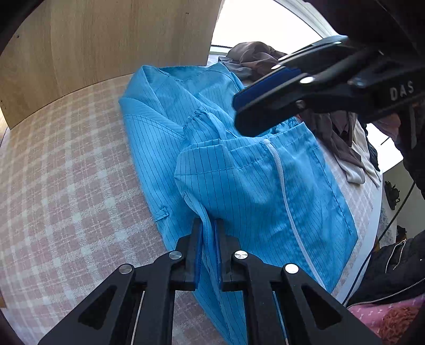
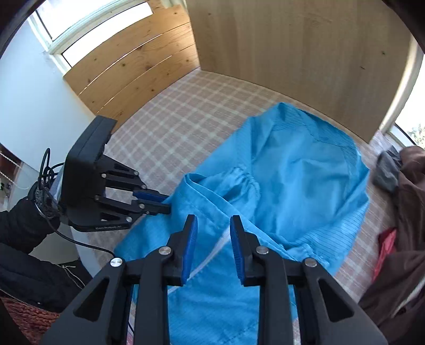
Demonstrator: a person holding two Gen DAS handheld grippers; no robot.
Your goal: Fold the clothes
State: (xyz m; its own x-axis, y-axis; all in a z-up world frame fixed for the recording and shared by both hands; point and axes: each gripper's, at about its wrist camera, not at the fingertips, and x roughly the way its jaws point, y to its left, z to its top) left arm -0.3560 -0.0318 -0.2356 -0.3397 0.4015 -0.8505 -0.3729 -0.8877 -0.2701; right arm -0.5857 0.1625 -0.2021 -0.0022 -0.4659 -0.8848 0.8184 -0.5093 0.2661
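I am pinching a fold of the blue jacket [image 1: 239, 172] in my left tongs [image 1: 208, 233], low in the left wrist frame, their pads closed on the cloth. My right tongs [image 2: 213, 238] are standing open above the jacket, nothing between them. The jacket is lying across the middle of the checked bed cover [image 1: 66, 185], a heap of brown clothes [image 1: 252, 58] beyond it at upper right.

Daylit, bright. Blown-out white at the window [image 1: 265, 24] in the left wrist view and at the window panes [image 2: 101, 24] in the right. Soft shadows across the blue garment [image 2: 305, 180]. Strong fisheye curving with dark corners; slight blur at right edges.
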